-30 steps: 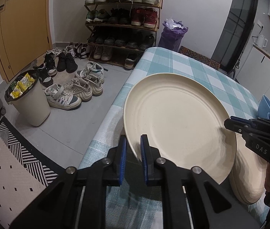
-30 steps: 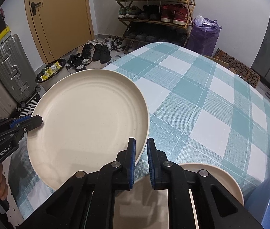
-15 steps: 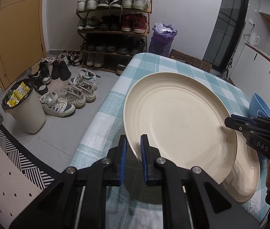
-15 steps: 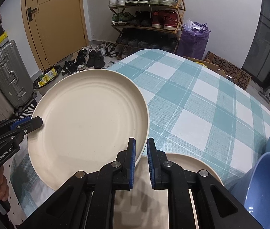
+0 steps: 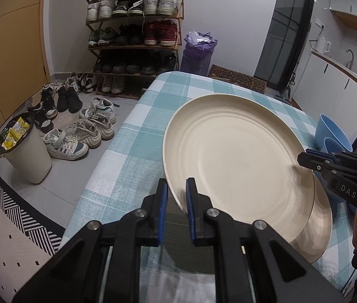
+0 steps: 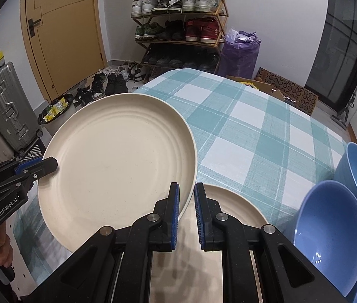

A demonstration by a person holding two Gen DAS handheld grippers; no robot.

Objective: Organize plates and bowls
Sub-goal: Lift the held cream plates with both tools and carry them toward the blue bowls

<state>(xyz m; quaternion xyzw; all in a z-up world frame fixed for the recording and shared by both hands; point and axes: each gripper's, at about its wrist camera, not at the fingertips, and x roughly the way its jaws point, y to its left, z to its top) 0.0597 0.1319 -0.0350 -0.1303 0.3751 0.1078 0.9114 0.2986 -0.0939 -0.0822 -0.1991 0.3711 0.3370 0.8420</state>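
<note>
A large cream plate [image 5: 236, 156] hangs tilted above the checked tablecloth [image 5: 133, 156], held from both sides. My left gripper [image 5: 175, 202] is shut on its near rim, and my right gripper [image 5: 304, 157] clamps the rim on the opposite side. In the right wrist view the same plate [image 6: 117, 156] fills the left half, with my right gripper [image 6: 187, 202] shut on its edge and the left gripper [image 6: 52, 162] pinching the far edge. A second cream plate [image 6: 231, 204] lies on the table under it. Blue bowls [image 6: 329, 229] stand at the right.
Off the table's left edge the floor holds a white bin [image 5: 27, 151], loose shoes [image 5: 77, 136] and a shoe rack [image 5: 135, 38]. A grey suitcase [image 6: 9, 111] stands by the wooden door [image 6: 64, 38]. The far tablecloth [image 6: 254, 131] is bare.
Both grippers have lifted the plate and drawn it back. More of the tablecloth, the plate underneath and the blue bowls now show.
</note>
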